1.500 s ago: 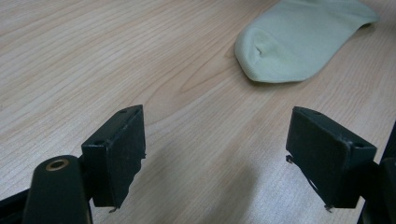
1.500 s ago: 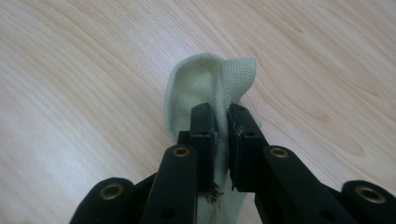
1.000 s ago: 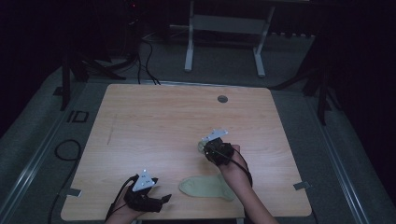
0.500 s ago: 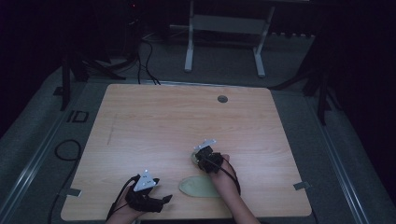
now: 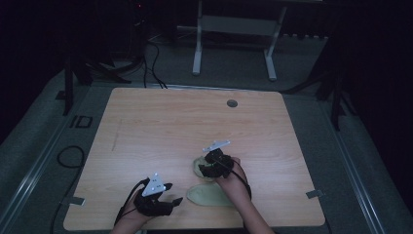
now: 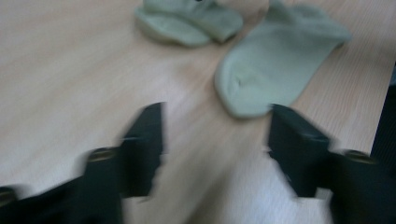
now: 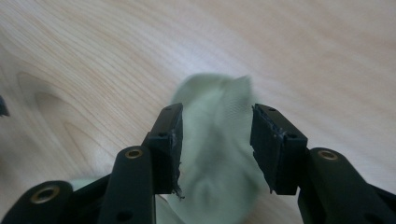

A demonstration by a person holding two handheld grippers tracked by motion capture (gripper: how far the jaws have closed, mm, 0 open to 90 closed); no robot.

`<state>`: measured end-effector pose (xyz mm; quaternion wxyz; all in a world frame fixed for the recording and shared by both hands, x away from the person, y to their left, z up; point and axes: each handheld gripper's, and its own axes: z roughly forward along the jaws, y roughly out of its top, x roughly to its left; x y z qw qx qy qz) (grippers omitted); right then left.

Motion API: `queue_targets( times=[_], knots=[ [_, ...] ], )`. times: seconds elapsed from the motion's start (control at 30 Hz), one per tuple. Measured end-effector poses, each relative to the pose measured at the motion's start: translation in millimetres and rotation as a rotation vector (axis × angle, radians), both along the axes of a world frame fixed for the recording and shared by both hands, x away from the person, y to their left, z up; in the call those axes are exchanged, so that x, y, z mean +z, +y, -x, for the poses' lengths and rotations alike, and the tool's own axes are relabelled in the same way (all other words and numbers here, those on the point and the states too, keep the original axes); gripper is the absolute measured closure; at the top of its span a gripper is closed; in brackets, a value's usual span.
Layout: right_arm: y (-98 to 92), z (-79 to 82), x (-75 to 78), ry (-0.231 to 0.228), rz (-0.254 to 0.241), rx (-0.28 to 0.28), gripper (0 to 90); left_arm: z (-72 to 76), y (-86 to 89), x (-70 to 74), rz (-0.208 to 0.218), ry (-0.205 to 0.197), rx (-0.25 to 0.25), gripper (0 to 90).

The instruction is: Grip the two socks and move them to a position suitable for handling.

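A: The right hand-held gripper has just been opening; its jaws stand half apart with a pale green sock lying between them, and the pads no longer pinch it. It looks like a release: the sock is being set down on the counter.

B: And the left hand-held gripper?

A: Its jaws have just been narrowing, yet nothing is between them, only bare wood. It waits low by the counter's near edge, aimed at the second sock, likely to take it next.

B: Where do the socks lie from that second sock?

A: The released one sits just beyond it, bunched up under the right hand-held gripper. The second sock lies flat, its long axis along the near edge, rounded toe towards the left hand-held gripper.

B: And the bunched one?

A: Crumpled; I can't tell which way it points.
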<state>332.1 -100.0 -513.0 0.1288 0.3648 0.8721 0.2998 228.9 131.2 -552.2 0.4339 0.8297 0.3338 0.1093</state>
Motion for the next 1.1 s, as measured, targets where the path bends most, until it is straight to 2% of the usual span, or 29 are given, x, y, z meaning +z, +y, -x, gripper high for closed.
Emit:
queue_targets(
  times=[0.03,0.07,0.17,0.2,0.23,0.33,0.37,0.43,0.57,0.67,0.8,0.9,1.0,1.1],
  knots=[
    [-3.2,-0.5,5.0,-0.012,0.005,0.004,55.9,-3.1,-2.2,2.4,-0.003,-0.007,-0.001,45.8],
    [-6.5,-1.7,9.3,-0.017,0.008,0.001,58.3,-6.5,-5.1,4.7,-0.022,-0.021,0.002,53.8],
    [-16.8,-7.5,16.5,-0.009,-0.016,0.002,61.4,-19.9,-16.1,9.3,-0.076,-0.044,0.028,69.7],
    [-19.6,-10.3,16.9,-0.001,-0.023,0.002,61.6,-24.3,-20.4,10.8,-0.098,-0.056,0.027,71.6],
    [-21.6,-12.9,16.5,0.004,-0.030,0.004,61.6,-29.2,-24.6,12.2,-0.112,-0.059,0.022,77.4],
    [-24.9,-19.7,10.5,0.030,-0.042,0.013,61.6,-42.9,-37.4,17.5,-0.134,-0.074,0.015,89.0],
    [-24.9,-21.0,7.3,0.035,-0.037,0.022,61.5,-47.4,-41.4,19.6,-0.137,-0.086,0.023,89.2],
    [-23.3,-23.8,0.1,0.055,-0.026,0.039,61.5,-58.5,-48.9,22.3,-0.145,-0.082,0.014,89.5],
    [-20.7,-30.5,-10.3,0.067,0.001,0.038,61.5,-79.8,-60.4,20.0,-0.154,-0.074,0.016,89.5],
    [-20.0,-34.4,-17.7,0.085,0.017,0.037,61.5,-92.8,-65.2,13.4,-0.193,-0.050,0.005,89.5],
    [-18.7,-35.8,-28.1,0.091,0.055,0.052,62.1,-102.2,-68.6,2.1,-0.261,-0.017,-0.009,89.5],
    [-20.4,-35.5,-29.7,0.088,0.049,0.050,67.1,-104.6,-69.2,-5.4,-0.283,0.000,-0.007,89.5],
    [-20.6,-33.7,-30.3,0.083,0.048,0.069,75.7,-105.7,-68.0,-6.2,-0.264,0.013,0.001,89.4],
    [-18.7,-32.9,-27.9,0.080,0.061,0.068,82.7,-105.1,-68.2,-6.9,-0.265,0.005,0.003,89.5]
  ],
)
